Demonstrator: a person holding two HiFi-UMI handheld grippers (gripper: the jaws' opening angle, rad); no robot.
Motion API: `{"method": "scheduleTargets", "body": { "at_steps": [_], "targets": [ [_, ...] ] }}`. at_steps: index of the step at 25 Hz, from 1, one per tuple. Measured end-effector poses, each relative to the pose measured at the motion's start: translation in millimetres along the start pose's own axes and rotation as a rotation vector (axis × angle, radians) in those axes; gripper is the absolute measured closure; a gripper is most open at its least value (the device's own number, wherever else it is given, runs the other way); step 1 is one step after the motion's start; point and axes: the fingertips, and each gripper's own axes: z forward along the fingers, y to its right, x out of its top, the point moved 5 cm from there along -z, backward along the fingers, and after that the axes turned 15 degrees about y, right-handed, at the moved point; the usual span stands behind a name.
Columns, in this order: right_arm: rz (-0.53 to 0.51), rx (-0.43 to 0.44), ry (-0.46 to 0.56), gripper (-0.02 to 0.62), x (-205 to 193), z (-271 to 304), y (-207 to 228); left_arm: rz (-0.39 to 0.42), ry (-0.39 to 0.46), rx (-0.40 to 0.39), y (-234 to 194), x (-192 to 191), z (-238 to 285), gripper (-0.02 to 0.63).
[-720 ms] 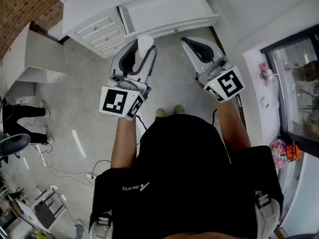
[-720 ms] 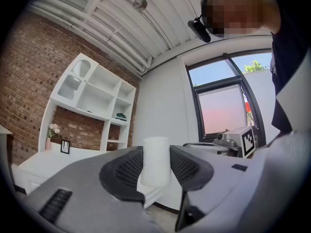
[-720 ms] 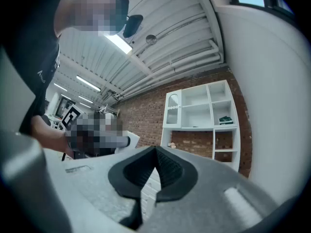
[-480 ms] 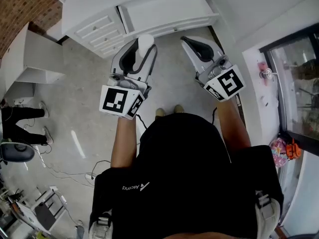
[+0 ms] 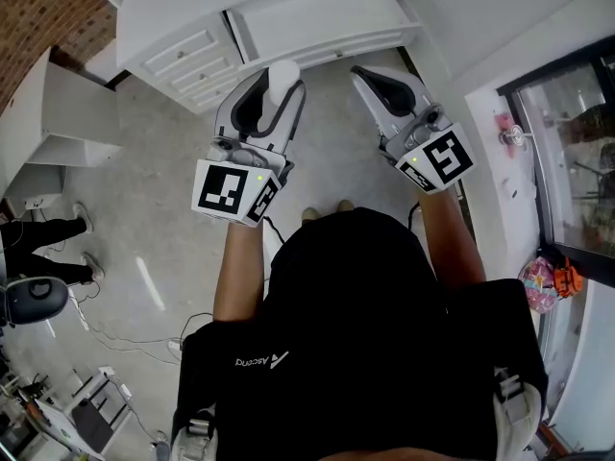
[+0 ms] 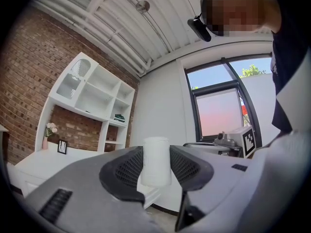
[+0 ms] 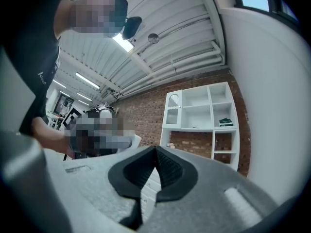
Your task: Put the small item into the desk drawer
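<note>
One small white cylinder (image 6: 155,161), smooth and unmarked.

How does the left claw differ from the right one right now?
The left gripper clamps a small white cylinder; the right gripper holds nothing. The left gripper's fingers stand apart around it; the right gripper's fingers touch. Both carry a marker cube and point toward the white desk.

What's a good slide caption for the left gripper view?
Left gripper shut on a small white cylinder, white shelving and brick wall behind.
</note>
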Motion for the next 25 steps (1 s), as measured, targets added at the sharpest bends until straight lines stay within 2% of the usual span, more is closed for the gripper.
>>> {"method": "scheduleTargets", "body": {
  "at_steps": [13, 20, 25],
  "targets": [
    [-0.015, -0.030, -0.011, 0.595, -10, 17, 8, -0.005, -0.006, -0.009, -28, -3, 3, 0.439],
    [-0.008, -0.015, 0.010, 0.595, -35, 39, 51, 0.016, -0.022, 0.006, -56, -22, 38, 0.439],
    [-0.051, 0.020, -0.005, 0.595, -61, 57, 98, 0.030, -0.044, 0.015, -78, -47, 83, 0.439]
  ]
}}
